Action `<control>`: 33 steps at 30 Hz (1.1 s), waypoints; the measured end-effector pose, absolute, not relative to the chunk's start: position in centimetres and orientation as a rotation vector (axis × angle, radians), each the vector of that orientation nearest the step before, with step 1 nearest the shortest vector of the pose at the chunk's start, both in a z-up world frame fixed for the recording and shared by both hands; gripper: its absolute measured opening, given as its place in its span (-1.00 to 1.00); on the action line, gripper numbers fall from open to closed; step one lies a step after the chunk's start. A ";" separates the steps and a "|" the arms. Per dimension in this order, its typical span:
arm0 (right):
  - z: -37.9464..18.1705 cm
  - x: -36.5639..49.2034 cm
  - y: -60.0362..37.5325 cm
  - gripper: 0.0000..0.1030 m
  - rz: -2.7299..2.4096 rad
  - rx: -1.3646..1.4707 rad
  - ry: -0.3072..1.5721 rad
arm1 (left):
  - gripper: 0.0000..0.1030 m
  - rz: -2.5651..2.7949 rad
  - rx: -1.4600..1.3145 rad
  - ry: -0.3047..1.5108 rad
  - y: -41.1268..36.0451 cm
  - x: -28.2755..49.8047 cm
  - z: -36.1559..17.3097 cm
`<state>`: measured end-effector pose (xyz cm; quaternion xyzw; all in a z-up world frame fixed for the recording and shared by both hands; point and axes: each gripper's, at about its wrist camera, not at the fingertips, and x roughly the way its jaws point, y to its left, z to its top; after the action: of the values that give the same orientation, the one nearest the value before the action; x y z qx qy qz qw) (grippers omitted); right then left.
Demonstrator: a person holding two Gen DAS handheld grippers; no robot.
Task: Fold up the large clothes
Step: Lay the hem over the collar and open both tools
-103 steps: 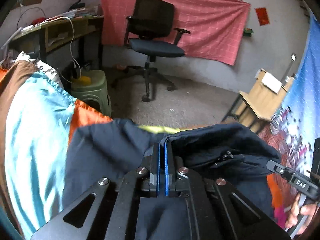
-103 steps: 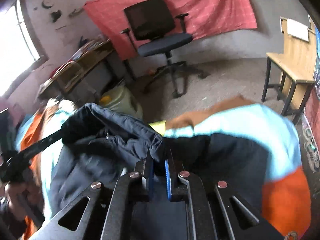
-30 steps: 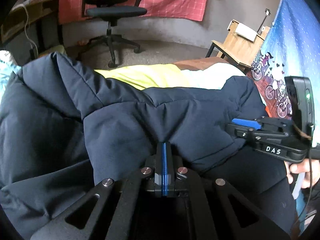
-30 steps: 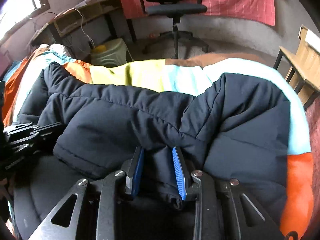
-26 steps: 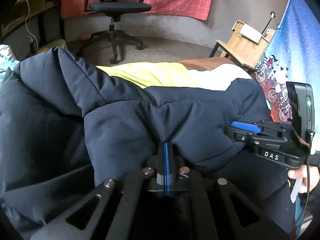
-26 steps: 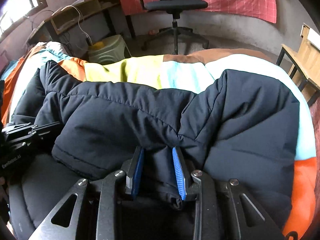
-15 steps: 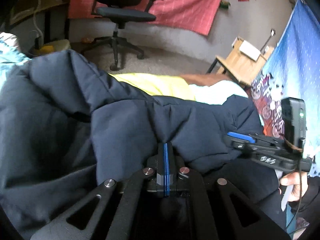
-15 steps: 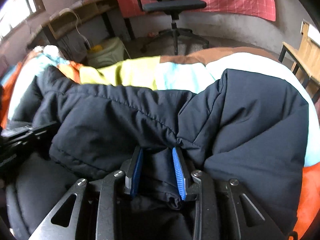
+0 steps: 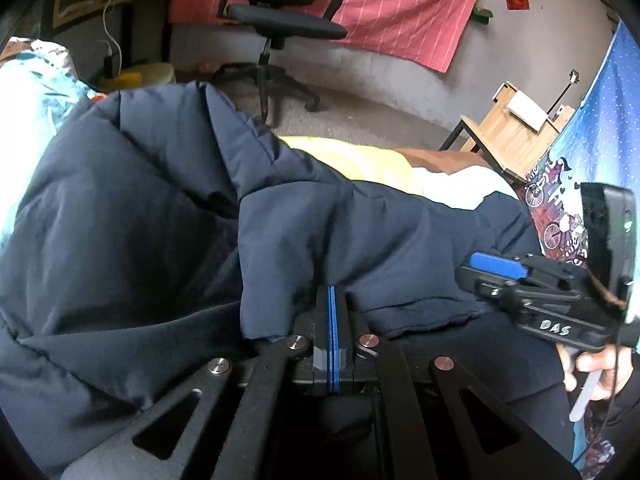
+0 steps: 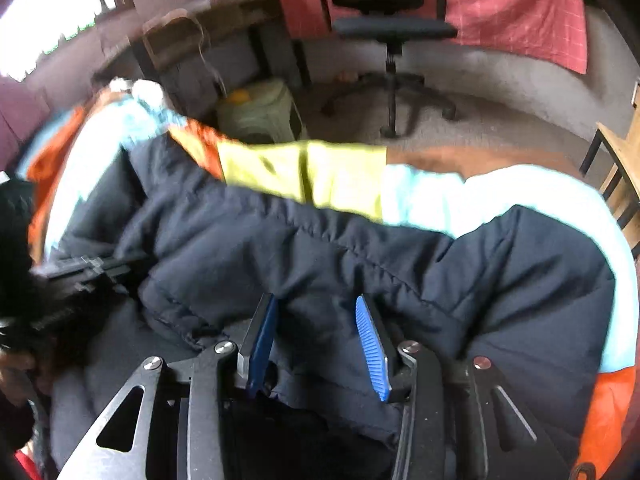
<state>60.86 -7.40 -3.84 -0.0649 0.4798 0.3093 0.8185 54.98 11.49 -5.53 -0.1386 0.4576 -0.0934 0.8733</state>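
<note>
Puffy quilted navy jacket [image 10: 320, 252] lies bunched over the colour-blocked bedspread [image 10: 340, 176]. Left tongs [image 9: 333, 312] pressed tight together at its hem; right tongs [image 10: 316, 320] have just been spreading, ribbed blue pads straddling a soft fold.

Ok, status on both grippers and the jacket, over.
Left gripper shut at the folded jacket hem. Right gripper jaws just opening, fabric loose between them. Jacket doubled over on the striped bedspread. Nothing obstructing.
</note>
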 end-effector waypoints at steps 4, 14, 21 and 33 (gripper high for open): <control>-5.3 61.2 -6.9 -0.24 0.625 -0.163 1.020 | -0.94 -0.194 -0.295 0.970 11.1 55.7 -5.8; -1.9 58.8 -9.7 -0.05 0.597 -0.168 0.967 | -0.94 -0.202 -0.304 0.920 11.7 53.2 -3.3; 0.1 57.1 -12.9 0.03 0.545 -0.097 0.965 | 0.06 -0.165 -0.232 0.869 10.5 50.5 -0.7; 5.8 51.7 -14.9 0.92 0.476 -0.012 0.852 | 0.95 -0.086 -0.228 0.760 8.6 45.6 5.3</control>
<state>51.67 -14.88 5.81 -0.0058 0.4092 0.2285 0.8834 45.65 8.63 5.30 -0.1109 0.3700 -0.0416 0.9215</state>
